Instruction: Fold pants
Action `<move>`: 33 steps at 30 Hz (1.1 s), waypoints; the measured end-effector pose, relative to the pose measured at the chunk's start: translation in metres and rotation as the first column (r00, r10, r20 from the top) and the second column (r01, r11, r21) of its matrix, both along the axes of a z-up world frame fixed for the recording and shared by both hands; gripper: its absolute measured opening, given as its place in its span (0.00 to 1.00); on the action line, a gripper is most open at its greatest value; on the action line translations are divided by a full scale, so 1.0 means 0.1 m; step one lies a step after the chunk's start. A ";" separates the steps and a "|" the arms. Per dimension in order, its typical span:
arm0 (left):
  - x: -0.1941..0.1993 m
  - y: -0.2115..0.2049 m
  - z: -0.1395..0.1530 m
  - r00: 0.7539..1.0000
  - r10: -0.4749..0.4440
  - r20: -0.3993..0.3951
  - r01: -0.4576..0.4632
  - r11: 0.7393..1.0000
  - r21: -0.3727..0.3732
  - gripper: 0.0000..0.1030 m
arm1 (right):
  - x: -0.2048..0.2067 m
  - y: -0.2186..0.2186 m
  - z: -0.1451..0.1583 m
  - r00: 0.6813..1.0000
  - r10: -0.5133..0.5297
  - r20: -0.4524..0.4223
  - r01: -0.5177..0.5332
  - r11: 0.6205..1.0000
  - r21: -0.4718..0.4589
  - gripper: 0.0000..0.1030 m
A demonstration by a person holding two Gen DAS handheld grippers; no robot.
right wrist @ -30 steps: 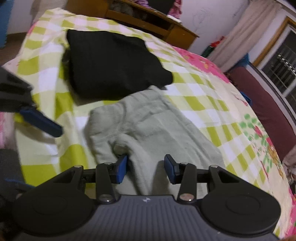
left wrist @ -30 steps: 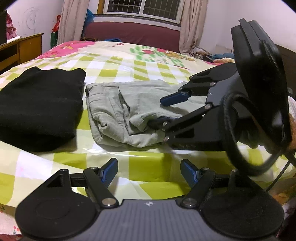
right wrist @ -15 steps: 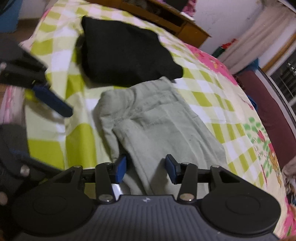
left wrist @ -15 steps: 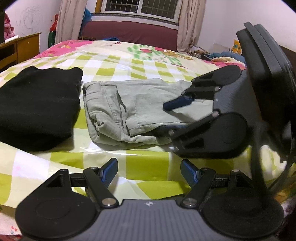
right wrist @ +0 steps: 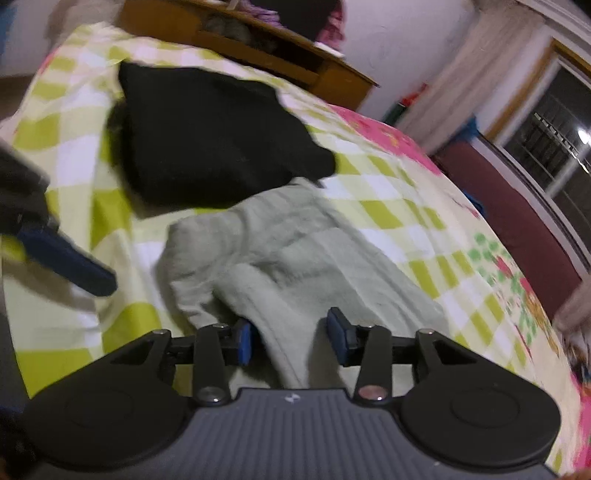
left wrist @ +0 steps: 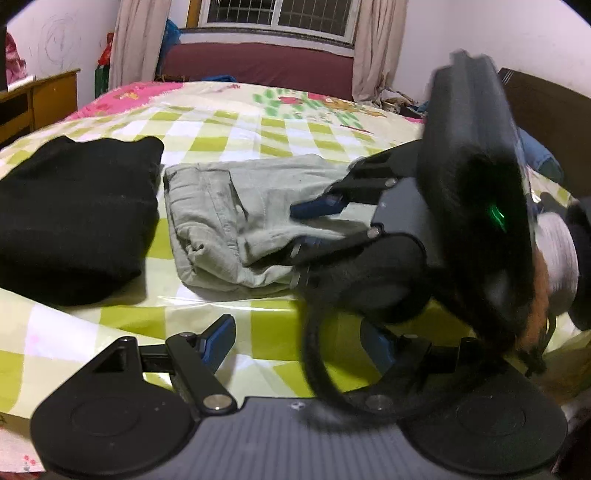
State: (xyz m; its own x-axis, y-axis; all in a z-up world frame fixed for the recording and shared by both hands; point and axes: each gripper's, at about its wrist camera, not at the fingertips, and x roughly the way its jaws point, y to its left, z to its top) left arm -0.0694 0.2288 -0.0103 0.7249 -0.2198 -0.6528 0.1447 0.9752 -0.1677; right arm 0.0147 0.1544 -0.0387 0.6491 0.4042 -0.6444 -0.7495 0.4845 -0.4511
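The pants (right wrist: pixel 295 258), pale grey-green and partly folded, lie on the bed under my right claw (right wrist: pixel 291 338), whose jaws have just been closing around a raised fold of the cloth at the near edge. From the right wrist view that fold stands between the two blue pads (right wrist: pixel 243 341), but there is a gap beside the right-hand pad and I cannot see the pads actually pressing the fabric, so I read this claw as not yet clenched on it. From the left wrist view the same claw comes in from the right, one finger above a flap of the pants and one below. My left claw (left wrist: pixel 299 341) hangs released, jaws wide, with nothing between them, over the bedsheet (left wrist: pixel 258 140) just short of the pants. The sheet is checked in yellow-green and white. Just beside the pants, on their left in that view, lies a folded black garment (left wrist: pixel 74 206), its corner touching or nearly touching them. Beyond the bed are a wooden cabinet (left wrist: pixel 40 99) and a curtained window (left wrist: pixel 277 14).
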 end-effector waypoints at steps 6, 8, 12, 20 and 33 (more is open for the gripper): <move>0.00 0.04 0.02 1.000 0.006 0.006 -0.005 1.000 -0.027 0.85 | 0.42 -0.16 0.52 0.964 -0.154 -0.217 0.208 0.945 0.254 0.02; 0.00 0.05 0.04 1.000 0.005 0.016 -0.005 1.000 -0.026 0.85 | 0.60 -0.26 0.78 0.945 -0.195 -0.261 0.283 0.889 0.360 0.02; 0.01 0.06 0.09 0.999 0.011 0.035 -0.009 0.999 -0.036 0.85 | 0.70 -0.33 1.19 0.966 -0.224 -0.131 0.259 0.843 0.472 0.02; -0.06 -0.02 0.06 1.000 -0.022 -0.003 0.022 1.000 -0.001 0.85 | 0.23 0.10 0.05 0.975 0.071 -0.211 -0.060 0.997 0.057 0.07; 0.00 -0.17 0.15 0.998 -0.054 -0.022 0.056 0.996 0.067 0.85 | 0.20 0.14 0.20 0.966 0.135 -0.222 -0.091 0.976 0.196 0.09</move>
